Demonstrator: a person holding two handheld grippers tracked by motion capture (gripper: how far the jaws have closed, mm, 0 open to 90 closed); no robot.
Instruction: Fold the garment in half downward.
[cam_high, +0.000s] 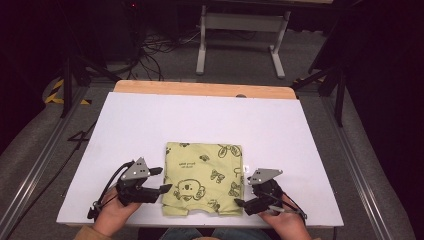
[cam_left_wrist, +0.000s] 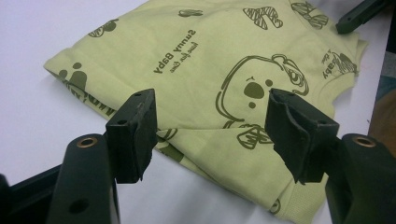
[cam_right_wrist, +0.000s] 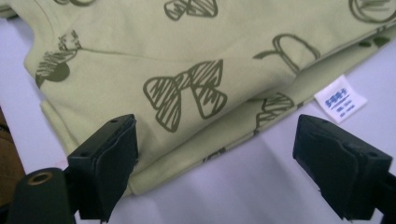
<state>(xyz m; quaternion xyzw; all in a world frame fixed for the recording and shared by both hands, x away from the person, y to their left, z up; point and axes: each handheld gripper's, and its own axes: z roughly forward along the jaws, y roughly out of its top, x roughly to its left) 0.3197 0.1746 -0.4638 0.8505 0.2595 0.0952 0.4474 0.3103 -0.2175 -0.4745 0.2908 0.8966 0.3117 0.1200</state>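
With the left gripper (cam_high: 156, 180) spread, its jaws stand clear of the cloth, one on either side of the near left edge of the folded garment (cam_high: 204, 177); nothing is pinched. The right gripper (cam_high: 243, 195) is likewise spread, one jaw at the garment's near right corner and the other over bare table (cam_high: 150, 125), with no cloth between the pads. The step in hand appears to be release and withdrawal from a completed fold, or re-approach for a further one. To do it well, keep both sets of jaws spread wide and draw them back level with the table, so that no pad drags the hem and disturbs the stacked layers. If another fold is intended, lower each jaw to span all layers at the edge before closing. The garment lies flat between the two grippers near the front edge of the table, with its white label (cam_right_wrist: 340, 99) projecting from the right edge, just beyond the right gripper.
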